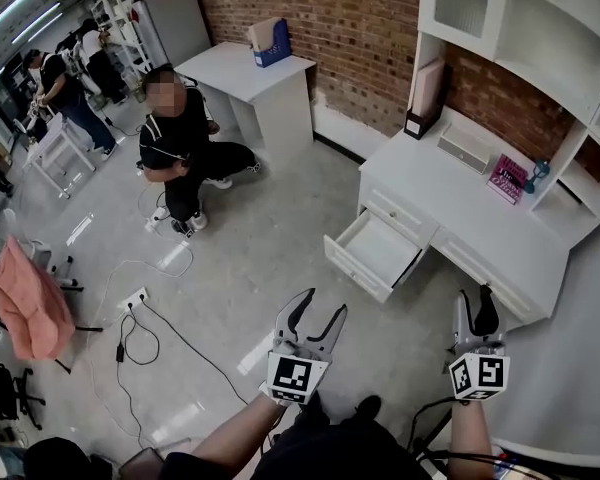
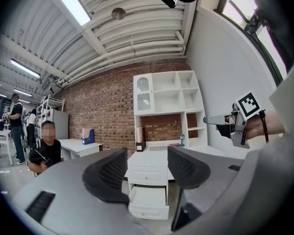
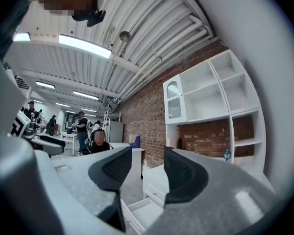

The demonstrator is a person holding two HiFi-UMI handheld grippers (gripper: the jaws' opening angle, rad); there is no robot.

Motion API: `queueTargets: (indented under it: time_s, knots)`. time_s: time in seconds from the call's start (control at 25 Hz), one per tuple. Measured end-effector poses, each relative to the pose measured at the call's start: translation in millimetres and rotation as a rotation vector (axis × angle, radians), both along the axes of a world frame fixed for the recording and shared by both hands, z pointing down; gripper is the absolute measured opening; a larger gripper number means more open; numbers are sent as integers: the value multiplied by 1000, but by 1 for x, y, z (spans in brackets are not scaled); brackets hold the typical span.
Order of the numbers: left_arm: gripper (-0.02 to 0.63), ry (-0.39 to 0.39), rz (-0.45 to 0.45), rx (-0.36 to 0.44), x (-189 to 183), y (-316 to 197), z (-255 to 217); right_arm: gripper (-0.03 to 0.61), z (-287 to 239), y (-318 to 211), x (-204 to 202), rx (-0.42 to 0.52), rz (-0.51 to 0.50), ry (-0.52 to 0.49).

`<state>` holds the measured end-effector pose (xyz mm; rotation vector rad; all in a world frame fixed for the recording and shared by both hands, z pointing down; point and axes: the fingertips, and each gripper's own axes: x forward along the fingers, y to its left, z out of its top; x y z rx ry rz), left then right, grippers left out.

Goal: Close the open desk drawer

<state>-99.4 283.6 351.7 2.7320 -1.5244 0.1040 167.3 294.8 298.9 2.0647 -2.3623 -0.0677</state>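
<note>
A white desk (image 1: 450, 193) stands against the brick wall at the right. Its lower drawer (image 1: 375, 253) is pulled out toward the room and looks empty. My left gripper (image 1: 323, 304) is open and held well short of the drawer, nothing between its fingers. My right gripper (image 1: 475, 303) is open too, near the desk's front right edge, touching nothing. In the left gripper view the open drawer (image 2: 148, 202) shows between and below the jaws of the left gripper (image 2: 147, 168). In the right gripper view the drawer (image 3: 142, 214) lies low beneath the right gripper (image 3: 147, 173).
A person (image 1: 180, 143) crouches on the floor at the left of the desk. Cables and a power strip (image 1: 135, 313) trail over the floor. A second white table (image 1: 255, 73) stands by the wall. A pink cloth (image 1: 25, 303) hangs at far left. A pink book (image 1: 507, 178) lies on the desk.
</note>
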Motion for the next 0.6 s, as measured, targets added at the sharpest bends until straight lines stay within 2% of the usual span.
queueTargets:
  time_s: [0.6]
  knots:
    - [253,20,-8,-32,-66,-27,28,204,16,-30,-56,-37,32,8]
